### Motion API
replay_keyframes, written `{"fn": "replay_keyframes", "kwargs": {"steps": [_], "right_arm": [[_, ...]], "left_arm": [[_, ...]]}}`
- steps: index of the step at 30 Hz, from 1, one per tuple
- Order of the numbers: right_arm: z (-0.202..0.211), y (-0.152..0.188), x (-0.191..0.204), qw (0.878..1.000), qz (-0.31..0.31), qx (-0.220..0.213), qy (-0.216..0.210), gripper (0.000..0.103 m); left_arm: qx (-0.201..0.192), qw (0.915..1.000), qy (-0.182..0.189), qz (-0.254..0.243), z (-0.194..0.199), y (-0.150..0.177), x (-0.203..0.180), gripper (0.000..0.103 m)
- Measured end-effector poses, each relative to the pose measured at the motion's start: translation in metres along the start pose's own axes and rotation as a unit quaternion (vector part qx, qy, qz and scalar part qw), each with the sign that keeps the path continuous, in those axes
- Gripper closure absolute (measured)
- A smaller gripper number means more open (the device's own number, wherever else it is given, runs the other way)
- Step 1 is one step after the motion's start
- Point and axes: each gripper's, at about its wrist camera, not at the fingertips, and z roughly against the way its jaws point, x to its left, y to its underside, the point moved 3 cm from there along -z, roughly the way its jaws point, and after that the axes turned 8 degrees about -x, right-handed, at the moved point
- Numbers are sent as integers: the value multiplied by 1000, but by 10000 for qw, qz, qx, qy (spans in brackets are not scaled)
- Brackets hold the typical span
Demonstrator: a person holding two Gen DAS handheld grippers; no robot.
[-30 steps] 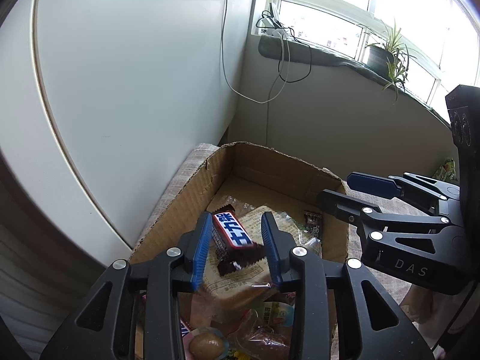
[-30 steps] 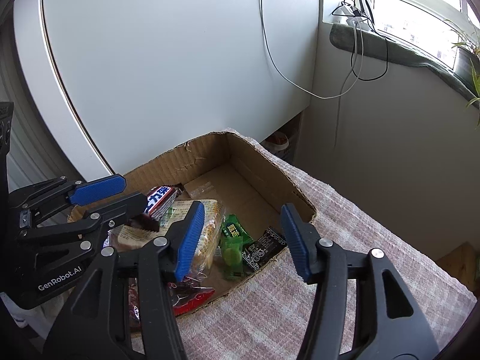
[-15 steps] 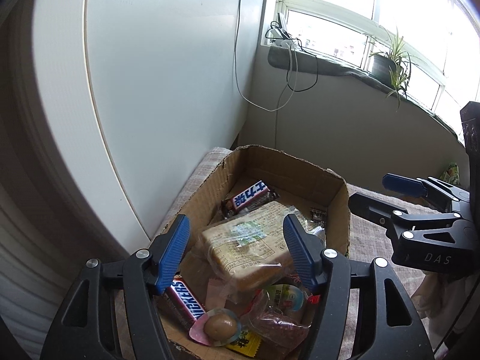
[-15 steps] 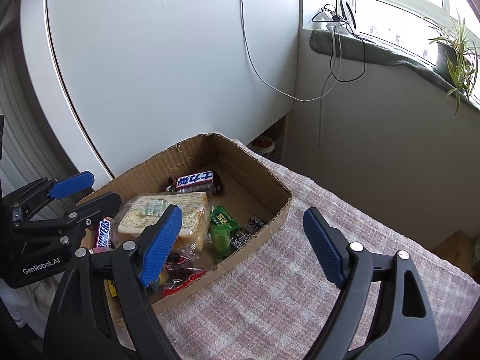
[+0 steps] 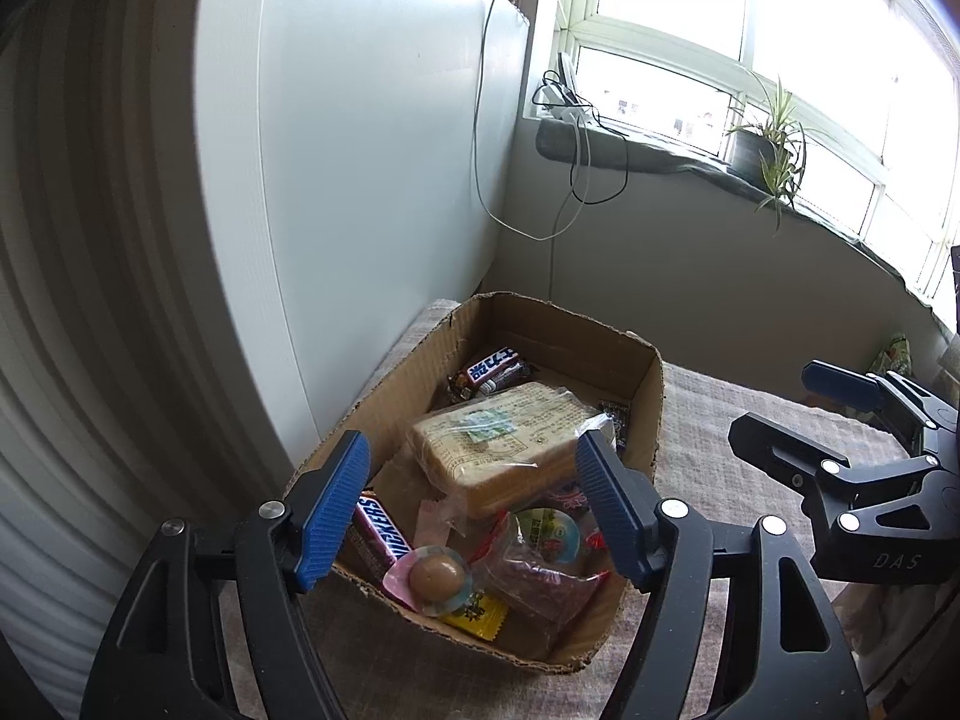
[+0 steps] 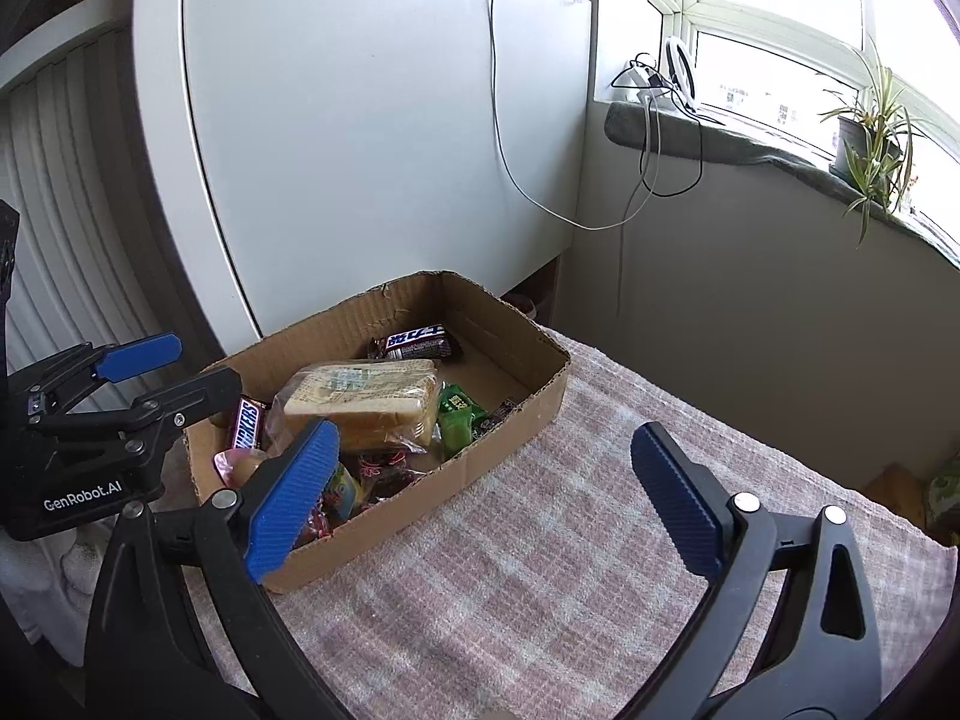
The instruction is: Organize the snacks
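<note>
Both claws empty. My left gripper point(image 5: 471, 513) hangs spread wide above the near end of the cardboard box point(image 5: 651, 414); that view alone shows the egg-shaped treat point(image 5: 437, 577) by the near wall. My right gripper point(image 6: 483, 501), also agape, sits over the checked cloth point(image 6: 540, 570) right of the box; only there is the green packet point(image 6: 456, 414) visible beside the bread loaf point(image 6: 360, 402).

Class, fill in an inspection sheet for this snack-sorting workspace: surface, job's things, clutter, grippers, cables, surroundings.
Surface: checked cloth on the table.
Job's things: cardboard box holding a bagged bread loaf, Snickers bar, second chocolate bar at the far end, green packet, small wrapped sweets.
Clutter: nothing seen.
Grippers: left gripper open, empty, above the box; right gripper open, empty, over the cloth.
Cables: white cable hanging down the wall.
Surroundings: white panel, potted plant on the windowsill.
</note>
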Motion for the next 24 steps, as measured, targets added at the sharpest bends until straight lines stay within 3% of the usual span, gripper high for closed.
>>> {"fn": "replay_keyframes", "kwargs": {"steps": [24], "right_arm": [[40, 25, -9, 9984, -452, -212, 256, 1]], "left_arm": [[-23, 9996, -282, -3, 30, 18, -16, 31]]}}
